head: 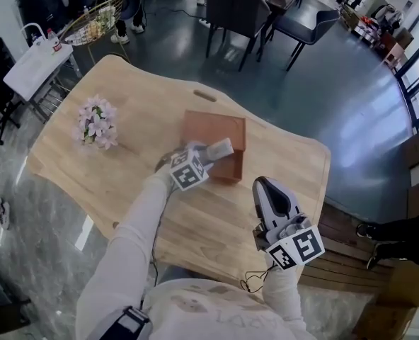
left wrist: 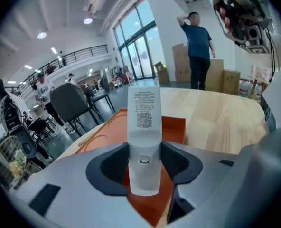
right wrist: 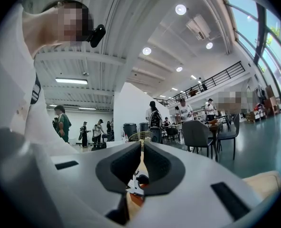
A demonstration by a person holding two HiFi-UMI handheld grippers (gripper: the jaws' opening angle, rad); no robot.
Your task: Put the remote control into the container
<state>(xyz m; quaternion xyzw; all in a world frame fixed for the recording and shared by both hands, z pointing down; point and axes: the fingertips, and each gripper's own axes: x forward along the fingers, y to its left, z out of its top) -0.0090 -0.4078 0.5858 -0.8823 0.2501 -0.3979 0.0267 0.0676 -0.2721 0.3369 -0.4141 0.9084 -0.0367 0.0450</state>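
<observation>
A white remote control (left wrist: 144,127) with a QR label stands clamped between the jaws of my left gripper (left wrist: 144,163). In the head view the remote control (head: 220,149) slants over the front edge of the orange-brown container (head: 211,126), a shallow rectangular box on the wooden table. The left gripper (head: 208,154) hovers at the box's near side. The container (left wrist: 174,126) shows just behind and under the remote. My right gripper (head: 266,185) is near the table's front right edge, its jaws closed together with nothing in them. From its own camera the right gripper (right wrist: 142,160) points up and away from the table.
A bunch of pale pink flowers (head: 96,125) lies on the left of the table (head: 287,165). Dark chairs (head: 234,9) stand beyond the far edge. A white bag (head: 36,62) and a wire basket (head: 93,21) are at the far left. A person (left wrist: 197,49) stands past the table.
</observation>
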